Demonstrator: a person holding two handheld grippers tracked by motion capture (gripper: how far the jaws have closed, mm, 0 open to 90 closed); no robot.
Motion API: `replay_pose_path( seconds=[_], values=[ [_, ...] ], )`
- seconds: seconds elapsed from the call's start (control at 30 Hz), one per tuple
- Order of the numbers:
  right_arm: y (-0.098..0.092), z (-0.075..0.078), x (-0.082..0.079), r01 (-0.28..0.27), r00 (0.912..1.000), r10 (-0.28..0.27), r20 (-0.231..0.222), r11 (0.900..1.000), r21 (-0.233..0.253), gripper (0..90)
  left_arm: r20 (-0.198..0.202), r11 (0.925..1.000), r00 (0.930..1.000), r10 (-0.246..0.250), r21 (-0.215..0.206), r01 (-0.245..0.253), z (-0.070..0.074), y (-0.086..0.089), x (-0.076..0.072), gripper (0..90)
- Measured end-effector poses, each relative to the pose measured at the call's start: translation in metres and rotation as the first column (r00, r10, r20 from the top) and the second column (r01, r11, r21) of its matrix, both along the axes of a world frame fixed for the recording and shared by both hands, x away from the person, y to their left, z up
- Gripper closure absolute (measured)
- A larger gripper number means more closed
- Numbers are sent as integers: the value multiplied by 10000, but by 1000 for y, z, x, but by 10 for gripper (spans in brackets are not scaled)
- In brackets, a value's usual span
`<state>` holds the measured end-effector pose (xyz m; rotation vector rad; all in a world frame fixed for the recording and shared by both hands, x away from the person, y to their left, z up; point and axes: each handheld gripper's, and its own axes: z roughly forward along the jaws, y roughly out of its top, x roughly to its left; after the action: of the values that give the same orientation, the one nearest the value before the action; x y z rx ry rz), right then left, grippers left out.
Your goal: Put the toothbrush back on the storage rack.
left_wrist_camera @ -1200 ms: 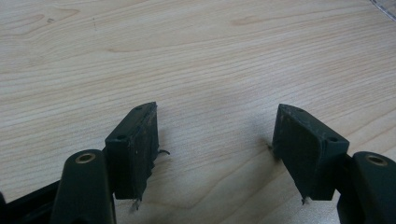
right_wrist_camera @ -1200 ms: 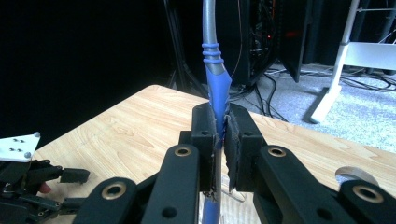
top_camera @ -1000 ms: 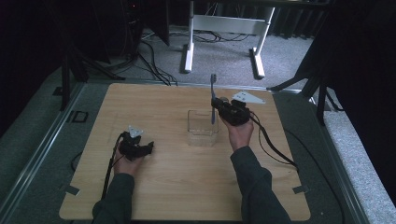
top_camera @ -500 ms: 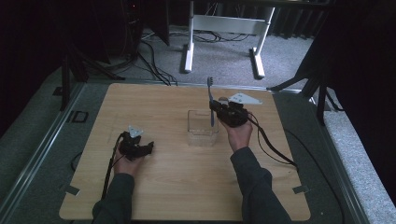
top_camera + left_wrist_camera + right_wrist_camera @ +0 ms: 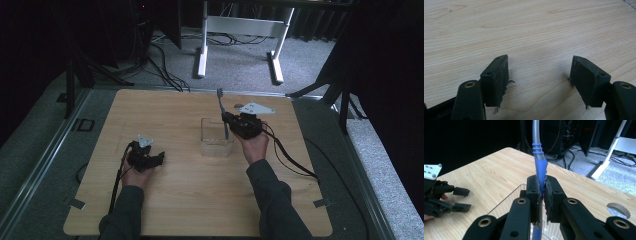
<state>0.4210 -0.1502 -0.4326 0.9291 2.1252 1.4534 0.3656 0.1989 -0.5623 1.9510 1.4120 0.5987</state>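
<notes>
Right gripper (image 5: 227, 121) jaws clamped on toothbrush (image 5: 220, 103), now more upright than a second ago, above clear box (image 5: 216, 142) at bench centre, ready to drop in. Left gripper (image 5: 152, 159) at 8 o'clock, jaws apart, idle.

Both grippers are black, boxy tools: the left gripper (image 5: 155, 159) carries a small grey three-cornered plate on top, the right gripper (image 5: 227, 118) a larger, paler one dotted with small holes, and a black cable trails from each back toward the person. Up close, each jaw is a thick black block with a worn, frayed pad on its inner face, hinged on rounded black arms — each arm set with a brass-coloured ringed screw hole. The person wears long, dark grey-green sleeves (image 5: 270, 195) that reach the wrists.
</notes>
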Motion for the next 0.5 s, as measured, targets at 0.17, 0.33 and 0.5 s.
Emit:
replay_pose_path(
  seconds=[0.17,0.33,0.5],
  values=[
    [1,-2,0,-96,10000,96,-17,9997,-217,822,7,10000,10000,4,-12,-4,0,0,0,319],
    [2,-4,-1,-152,9999,150,-32,9987,-478,820,-3,10000,10000,-1,-1,1,0,0,0,318],
    [3,-8,-1,-200,9997,187,-182,9972,-718,819,-4,10000,10000,-5,-8,5,0,0,0,318]
  ],
)
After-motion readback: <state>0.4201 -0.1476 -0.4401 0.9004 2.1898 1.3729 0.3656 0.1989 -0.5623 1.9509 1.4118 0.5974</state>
